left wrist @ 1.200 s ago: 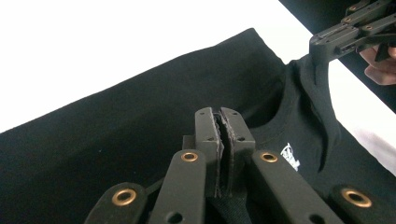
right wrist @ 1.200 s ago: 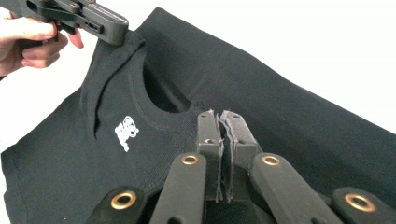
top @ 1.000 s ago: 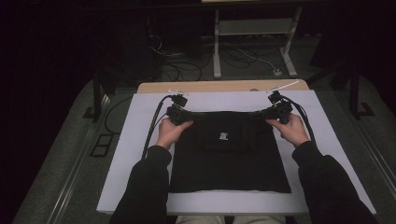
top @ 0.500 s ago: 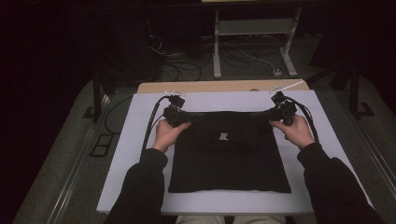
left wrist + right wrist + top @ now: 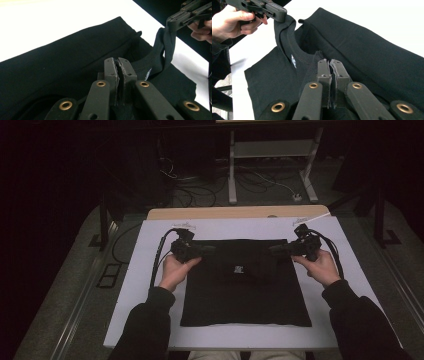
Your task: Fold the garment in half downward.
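I have both grippers clamped on the black garment point(image 5: 245, 285), which lies flat on the white board point(image 5: 140, 285) in front of me.

Left gripper point(image 5: 207, 249): in the high view it sits at the garment's far left corner, held by my left hand point(image 5: 175, 270). In the left gripper view its 2 jaws are pressed together with black fabric pinched between the pads. The cloth spreads out flat ahead of and to the left of the jaws. To the upper right, the right gripper point(image 5: 175, 21) holds a strip of the same fabric lifted off the board.

Right gripper point(image 5: 277, 249): in the high view it sits at the garment's far right corner, held by my right hand point(image 5: 322, 267). In the right gripper view its 2 jaws are closed on a raised fold of fabric near the collar. A small white label point(image 5: 293, 60) shows on the cloth just left of the jaws. The left gripper point(image 5: 280, 13) appears at upper left, gripping the neckline, which hangs from it.

The garment's near edge lies flat on the board.
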`<state>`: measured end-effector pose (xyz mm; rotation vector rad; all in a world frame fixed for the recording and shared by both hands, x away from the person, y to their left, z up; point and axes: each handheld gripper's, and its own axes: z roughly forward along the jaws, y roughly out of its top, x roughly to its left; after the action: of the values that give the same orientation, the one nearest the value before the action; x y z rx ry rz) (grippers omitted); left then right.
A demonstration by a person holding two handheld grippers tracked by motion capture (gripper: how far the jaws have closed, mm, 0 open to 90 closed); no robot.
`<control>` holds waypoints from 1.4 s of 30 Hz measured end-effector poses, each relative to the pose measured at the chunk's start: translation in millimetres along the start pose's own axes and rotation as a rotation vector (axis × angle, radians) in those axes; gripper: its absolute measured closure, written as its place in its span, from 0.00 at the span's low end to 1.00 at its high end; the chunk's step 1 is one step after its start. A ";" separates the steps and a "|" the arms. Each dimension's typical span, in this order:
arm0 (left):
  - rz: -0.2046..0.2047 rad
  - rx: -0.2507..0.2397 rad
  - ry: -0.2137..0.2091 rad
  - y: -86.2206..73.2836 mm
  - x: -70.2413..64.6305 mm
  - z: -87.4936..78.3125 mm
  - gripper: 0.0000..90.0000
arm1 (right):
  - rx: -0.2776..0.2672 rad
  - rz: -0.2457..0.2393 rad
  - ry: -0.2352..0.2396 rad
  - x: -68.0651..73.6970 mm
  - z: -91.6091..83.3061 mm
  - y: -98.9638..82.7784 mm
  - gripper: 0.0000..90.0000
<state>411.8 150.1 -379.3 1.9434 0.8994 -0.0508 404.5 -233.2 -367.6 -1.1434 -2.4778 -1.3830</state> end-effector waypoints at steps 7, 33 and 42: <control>0.033 -0.002 0.002 -4.4 -7.8 -2.8 0.95 | -0.008 0.008 0.013 2.7 0.1 -10.9 0.95; 0.032 0.001 -0.033 -43.1 -22.8 -9.0 0.94 | 0.016 0.025 0.059 16.6 1.7 -49.6 0.95; 0.036 0.002 -0.043 -52.3 -29.9 -14.0 0.94 | 0.006 0.041 0.068 22.9 -1.8 -59.4 0.94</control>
<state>353.9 158.1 -399.3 1.9527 0.8361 -0.0718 349.5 -240.2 -398.9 -1.1201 -2.3965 -1.3791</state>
